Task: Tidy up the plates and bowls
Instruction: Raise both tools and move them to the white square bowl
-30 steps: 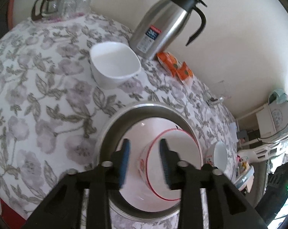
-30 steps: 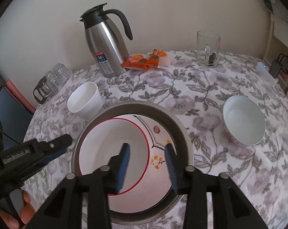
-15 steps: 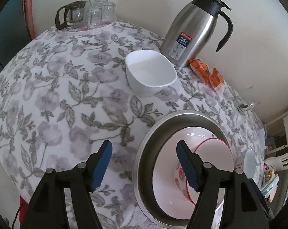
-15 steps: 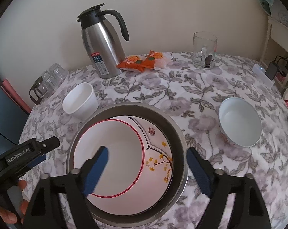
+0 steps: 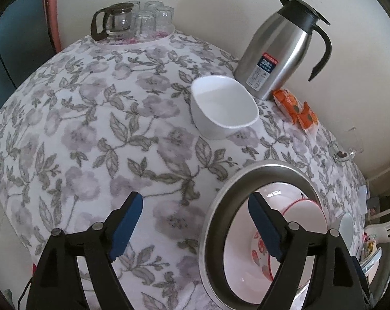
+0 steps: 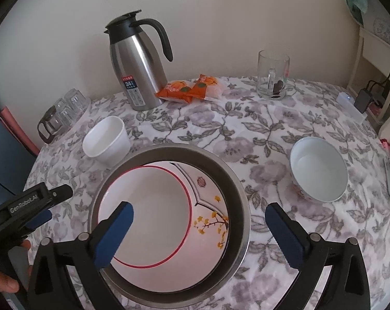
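Note:
A steel basin point(image 6: 236, 188) sits on the floral tablecloth and holds a red-rimmed white bowl point(image 6: 148, 217) on a plate with yellow flowers point(image 6: 210, 222). The basin also shows in the left wrist view point(image 5: 213, 232), with the red-rimmed bowl point(image 5: 306, 214) inside. A plain white bowl point(image 6: 107, 142) point(image 5: 223, 106) stands left of the basin. A white bowl with a patterned outside point(image 6: 319, 173) stands to its right. My right gripper point(image 6: 199, 235) is open and empty above the basin's near side. My left gripper point(image 5: 195, 226) point(image 6: 37, 206) is open and empty over the basin's left edge.
A steel thermos jug point(image 6: 135, 64) and orange snack packets point(image 6: 189, 87) stand at the back by the wall. A glass mug point(image 6: 272, 77) is at the back right. A glass pot with several tumblers point(image 5: 133, 20) sits at the far left edge. Chargers and cables point(image 6: 363, 98) lie at right.
Both grippers opened wide and let go of the red-rimmed bowl, which now rests in the basin. My left gripper drew back to the left; my right one pulled back slightly.

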{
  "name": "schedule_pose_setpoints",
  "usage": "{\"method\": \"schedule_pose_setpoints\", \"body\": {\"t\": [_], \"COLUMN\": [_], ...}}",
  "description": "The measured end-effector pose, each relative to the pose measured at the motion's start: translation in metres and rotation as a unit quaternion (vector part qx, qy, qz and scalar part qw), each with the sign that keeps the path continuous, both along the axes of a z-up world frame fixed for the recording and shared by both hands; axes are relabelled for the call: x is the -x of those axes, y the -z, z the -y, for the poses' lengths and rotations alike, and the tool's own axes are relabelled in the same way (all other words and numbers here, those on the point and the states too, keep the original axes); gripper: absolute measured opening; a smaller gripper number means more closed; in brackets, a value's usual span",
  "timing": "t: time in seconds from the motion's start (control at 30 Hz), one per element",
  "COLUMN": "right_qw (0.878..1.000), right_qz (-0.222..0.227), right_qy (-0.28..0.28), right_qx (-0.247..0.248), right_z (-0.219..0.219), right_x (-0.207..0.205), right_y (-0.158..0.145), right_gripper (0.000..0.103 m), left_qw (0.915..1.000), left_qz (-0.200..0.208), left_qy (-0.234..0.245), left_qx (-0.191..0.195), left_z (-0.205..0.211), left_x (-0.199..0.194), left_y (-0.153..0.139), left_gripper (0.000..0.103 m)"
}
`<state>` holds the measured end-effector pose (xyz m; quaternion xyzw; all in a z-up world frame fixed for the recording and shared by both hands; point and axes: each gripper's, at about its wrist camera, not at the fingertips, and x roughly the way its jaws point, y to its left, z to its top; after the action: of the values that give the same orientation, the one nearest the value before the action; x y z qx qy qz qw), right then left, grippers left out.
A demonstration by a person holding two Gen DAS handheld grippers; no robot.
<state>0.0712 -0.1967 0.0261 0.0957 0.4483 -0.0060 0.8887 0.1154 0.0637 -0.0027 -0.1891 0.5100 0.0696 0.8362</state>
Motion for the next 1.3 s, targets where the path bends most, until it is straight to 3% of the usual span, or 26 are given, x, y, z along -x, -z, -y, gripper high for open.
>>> {"method": "schedule_pose_setpoints", "body": {"t": [0.43,0.77,1.07,1.3], "right_qw": [0.999,0.997,0.996,0.998], "right_qz": [0.044,0.054,0.053,0.029], "right_qy": [-0.021,-0.052,-0.071,-0.044], "right_qx": [-0.003,-0.006,-0.015,-0.014], "right_z": [-0.029,-0.071,-0.118,-0.134], "right_x": [0.007,-0.005,-0.040,-0.080], "right_y": [-0.027,-0.033,-0.043,-0.045], "right_gripper": [0.103,0.103,0.103,0.102], "left_qw": [0.9997,0.9983,0.9951,0.9949], "left_qz": [0.016,0.018,0.018,0.026], "left_qy": [-0.019,-0.053,-0.093,-0.085], "left_qx": [-0.009,-0.014,0.029,0.047], "left_z": [-0.047,-0.092,-0.125,-0.134], "left_x": [-0.015,-0.027,-0.031,-0.042], "left_y": [-0.014,-0.017,-0.008,-0.005], "left_gripper": [0.085,0.085,0.085,0.085]}}
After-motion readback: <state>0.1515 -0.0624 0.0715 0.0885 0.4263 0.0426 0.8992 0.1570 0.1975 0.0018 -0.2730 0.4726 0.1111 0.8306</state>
